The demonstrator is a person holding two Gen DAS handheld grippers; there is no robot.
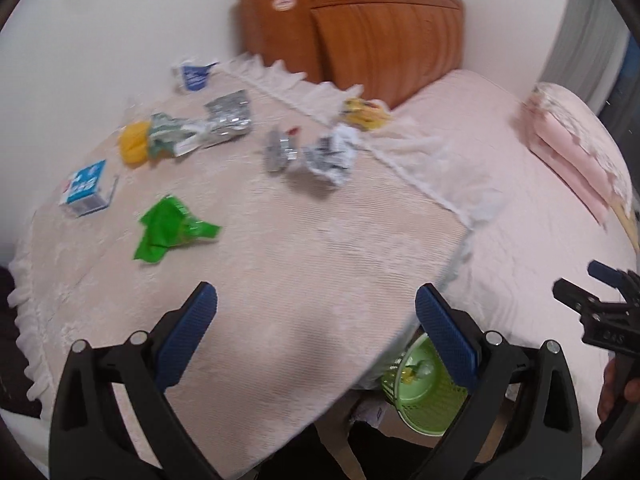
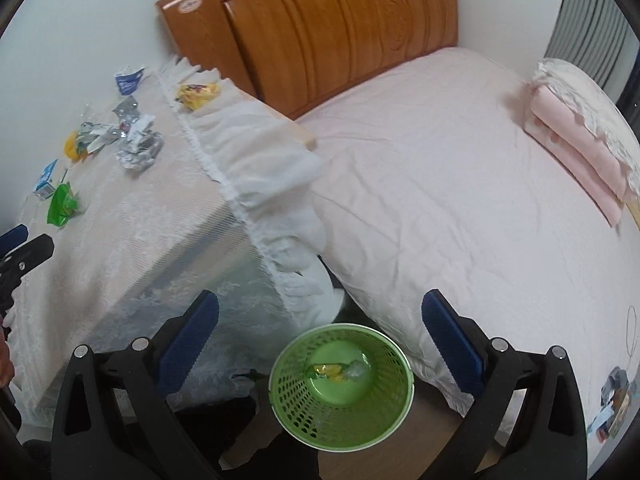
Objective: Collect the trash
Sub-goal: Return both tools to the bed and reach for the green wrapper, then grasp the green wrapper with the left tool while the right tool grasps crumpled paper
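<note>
Several pieces of trash lie on a cloth-covered table: a green wrapper, a blue-white carton, a yellow item, silver foil packs, crumpled paper and a yellow wrapper. My left gripper is open and empty above the table's near part. My right gripper is open and empty, right above a green mesh bin on the floor. The bin holds a yellow wrapper and a clear scrap. The bin also shows in the left wrist view.
A bed with a pink cover and a wooden headboard stands right of the table. Folded pink bedding lies on its far side. The bin stands between table and bed. A white wall is behind.
</note>
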